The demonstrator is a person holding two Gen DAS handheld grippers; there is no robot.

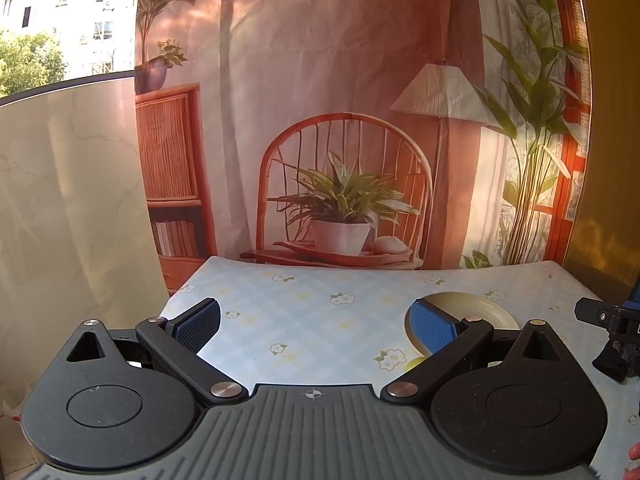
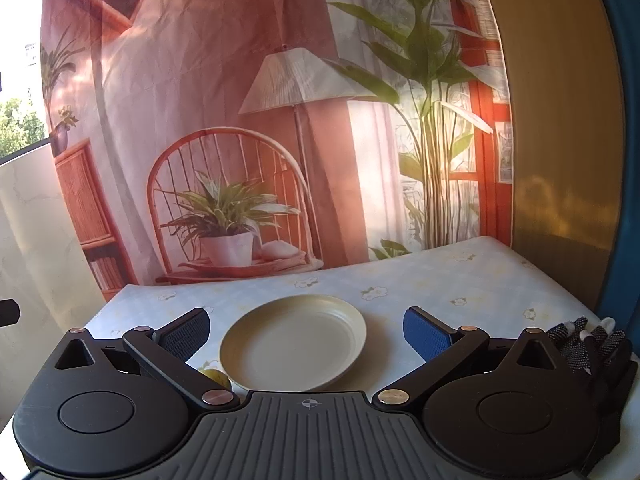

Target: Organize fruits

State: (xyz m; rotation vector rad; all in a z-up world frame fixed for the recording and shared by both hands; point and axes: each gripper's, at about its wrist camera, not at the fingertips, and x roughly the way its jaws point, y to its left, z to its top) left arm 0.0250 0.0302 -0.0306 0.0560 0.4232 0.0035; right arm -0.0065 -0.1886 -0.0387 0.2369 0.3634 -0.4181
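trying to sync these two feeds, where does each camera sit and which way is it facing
Left wrist: sits on the left gripper, facing forward across the floral tablecloth to the printed backdrop; open fingers frame bare cloth, the plate lies off right, and the other gripper's tip shows.
Right wrist: sits on the right gripper, facing the same way; open fingers frame the plate, and a gloved hand shows.
Shared: plate, yellow-green fruit, tablecloth, backdrop.

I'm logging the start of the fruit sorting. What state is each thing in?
Left gripper: open, holding nothing.
Right gripper: open, holding nothing.
Plate: upright on the table, nothing on it.
Yellow-green fruit: on the table beside the plate, mostly hidden.
Glove: lying on the table.
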